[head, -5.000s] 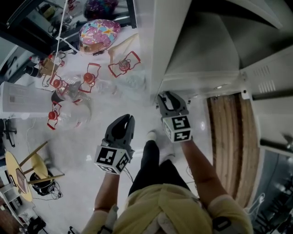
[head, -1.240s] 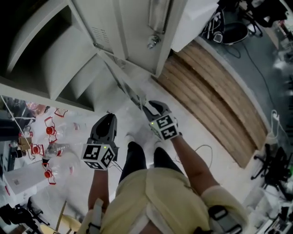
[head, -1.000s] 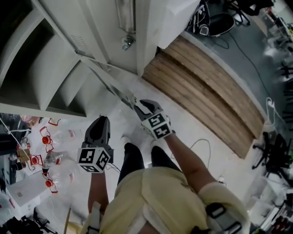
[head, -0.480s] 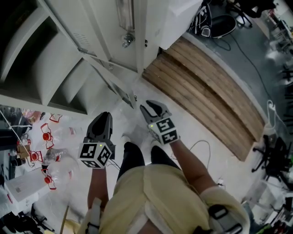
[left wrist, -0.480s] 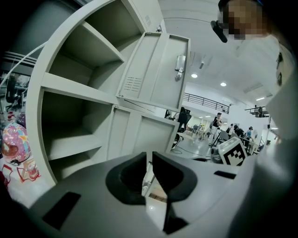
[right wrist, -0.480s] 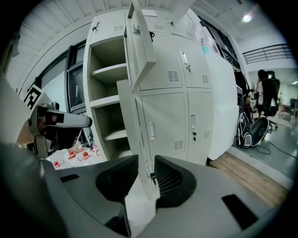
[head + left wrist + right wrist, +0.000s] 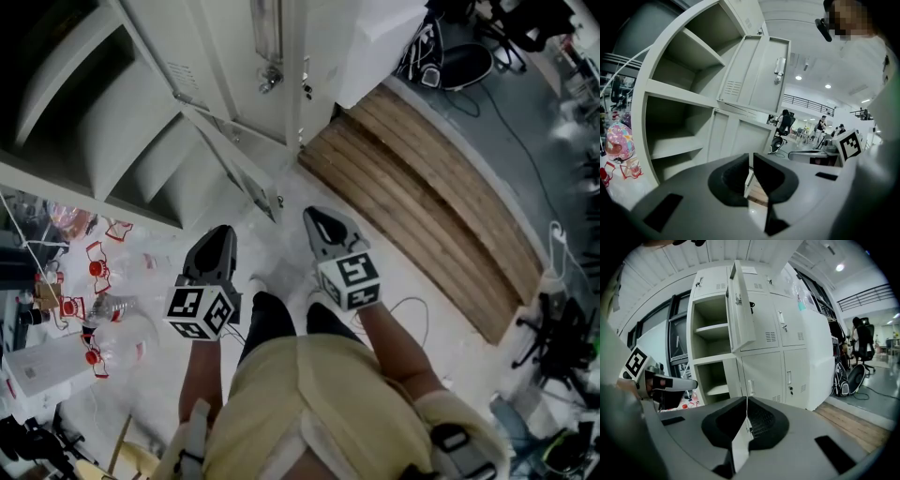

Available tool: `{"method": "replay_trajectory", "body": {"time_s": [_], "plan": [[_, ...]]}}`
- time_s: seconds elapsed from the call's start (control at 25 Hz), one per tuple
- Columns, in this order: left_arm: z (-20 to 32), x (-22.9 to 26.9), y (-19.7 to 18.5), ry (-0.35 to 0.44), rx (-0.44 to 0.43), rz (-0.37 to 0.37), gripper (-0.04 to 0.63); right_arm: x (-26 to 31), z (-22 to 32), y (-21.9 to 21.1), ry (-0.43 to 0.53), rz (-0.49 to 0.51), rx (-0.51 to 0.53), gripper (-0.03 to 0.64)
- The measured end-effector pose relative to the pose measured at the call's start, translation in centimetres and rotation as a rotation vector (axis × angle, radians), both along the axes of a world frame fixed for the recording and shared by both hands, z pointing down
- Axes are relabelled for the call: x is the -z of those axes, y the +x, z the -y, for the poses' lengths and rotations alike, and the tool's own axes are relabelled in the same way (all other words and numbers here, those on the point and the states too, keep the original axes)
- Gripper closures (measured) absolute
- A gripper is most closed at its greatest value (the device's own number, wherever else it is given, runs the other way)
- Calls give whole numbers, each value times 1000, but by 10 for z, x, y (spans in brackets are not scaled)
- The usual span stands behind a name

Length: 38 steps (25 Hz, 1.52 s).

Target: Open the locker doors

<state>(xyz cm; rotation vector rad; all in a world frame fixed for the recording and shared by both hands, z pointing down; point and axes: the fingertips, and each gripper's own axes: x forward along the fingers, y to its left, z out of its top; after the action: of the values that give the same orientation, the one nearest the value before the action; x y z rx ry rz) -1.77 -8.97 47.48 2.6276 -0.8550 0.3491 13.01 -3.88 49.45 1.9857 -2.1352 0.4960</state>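
The grey lockers [image 7: 323, 37] rise ahead of me. The left column [image 7: 103, 122] stands open with bare shelves. Its upper door [image 7: 740, 305] and lower door [image 7: 239, 173] are swung out. The doors to the right [image 7: 797, 371] are closed, each with a small handle. My right gripper [image 7: 314, 216] hangs just right of the lower door's free edge, apart from it. Its jaws are closing and meet with nothing between them [image 7: 746, 401]. My left gripper [image 7: 222, 234] is lower left, shut and empty, pointing at the open shelves [image 7: 675, 145].
Wooden planks [image 7: 422, 197] lie on the floor to the right of the lockers. Clear bottles with red caps [image 7: 103, 309] are scattered on the floor at the left. Cables and a chair base [image 7: 459, 56] lie at the upper right. The person's legs are below the grippers.
The right gripper has drawn back from the lower door's edge and its jaws have gone from wide open to closed. The left gripper has barely moved.
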Motion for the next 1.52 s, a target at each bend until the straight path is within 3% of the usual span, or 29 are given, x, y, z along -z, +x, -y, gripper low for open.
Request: {"method": "replay_trajectory", "body": {"time_s": [0.28, 0.56, 1.52], "plan": [[-3, 16, -2, 13, 26, -18, 569, 29, -5, 1, 17, 5, -9, 612], [-5, 28, -6, 25, 44, -24, 569, 60, -9, 1, 74, 99, -17, 612], [-6, 57, -3, 78, 21, -43, 569, 89, -6, 8, 145, 99, -62, 615]]}}
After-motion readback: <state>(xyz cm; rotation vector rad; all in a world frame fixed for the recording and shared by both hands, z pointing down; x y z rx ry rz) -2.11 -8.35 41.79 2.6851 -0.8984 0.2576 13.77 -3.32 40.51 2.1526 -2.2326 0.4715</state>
